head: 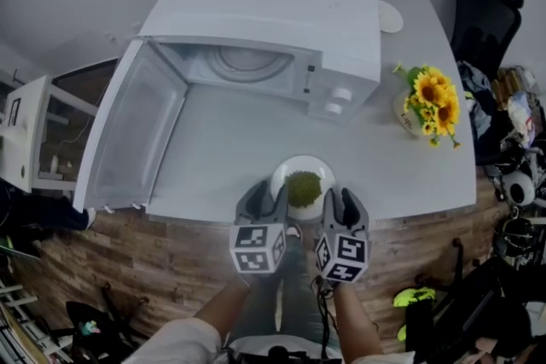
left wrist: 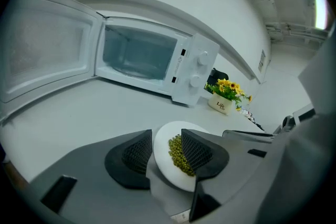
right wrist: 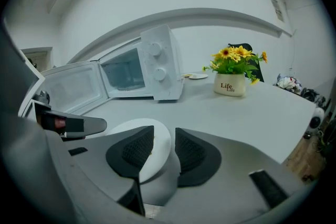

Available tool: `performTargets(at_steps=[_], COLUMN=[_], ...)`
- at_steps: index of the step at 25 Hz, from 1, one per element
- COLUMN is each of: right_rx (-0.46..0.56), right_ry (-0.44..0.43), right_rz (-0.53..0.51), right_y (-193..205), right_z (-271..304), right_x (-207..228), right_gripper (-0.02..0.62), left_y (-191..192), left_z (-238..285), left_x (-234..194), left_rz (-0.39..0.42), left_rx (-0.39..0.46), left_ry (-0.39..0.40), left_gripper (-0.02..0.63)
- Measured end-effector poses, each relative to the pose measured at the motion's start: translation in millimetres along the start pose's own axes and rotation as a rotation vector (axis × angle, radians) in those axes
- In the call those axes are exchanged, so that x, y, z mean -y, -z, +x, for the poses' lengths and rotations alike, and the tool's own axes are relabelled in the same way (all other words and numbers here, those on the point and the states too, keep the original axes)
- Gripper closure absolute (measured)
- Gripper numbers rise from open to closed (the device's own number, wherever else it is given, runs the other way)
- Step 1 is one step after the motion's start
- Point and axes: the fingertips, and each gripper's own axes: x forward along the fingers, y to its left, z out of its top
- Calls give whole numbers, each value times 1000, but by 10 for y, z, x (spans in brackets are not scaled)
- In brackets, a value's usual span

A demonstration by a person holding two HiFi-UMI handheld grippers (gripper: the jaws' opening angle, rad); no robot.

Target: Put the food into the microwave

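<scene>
White bench's (head: 217,141) near edge: round white plate (head: 285,171) of green peas (head: 303,187) is straddled by the spread-jawed left gripper (head: 266,199) and right gripper (head: 340,204), to be pinched next and carried into the open white microwave (head: 264,13).

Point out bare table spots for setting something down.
Free: table between open microwave door and the plate of peas; also in front of the sunflower pot. Crowded: near edge, left gripper and right gripper flanking the plate.

The left gripper (head: 266,200) and right gripper (head: 341,205) sat side by side at lower centre, jaws apart, seemingly tilted downward.
</scene>
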Motion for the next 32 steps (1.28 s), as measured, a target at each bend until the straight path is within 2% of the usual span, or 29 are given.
performTargets(at_steps=[11, 20, 24, 29, 32], right_rx=[-77, -156, -170, -170, -166], right_ry=[20, 42, 40, 32, 42], right_rz=[4, -32, -29, -40, -51], right_y=[162, 219, 211, 194, 188], right_z=[167, 247, 285, 310, 318], right_x=[11, 16, 11, -17, -17], right_gripper=[443, 488, 494, 520, 522], left_y=[157, 253, 274, 281, 281], left_z=[126, 209, 239, 235, 239], left_x=[-100, -139, -119, -146, -153], left_rz=[-15, -88, -112, -134, -141], left_rx=[-60, -177, -201, -212, -218], left_ry=[-62, -74, -63, -76, -77], left_gripper=[431, 433, 435, 508, 515])
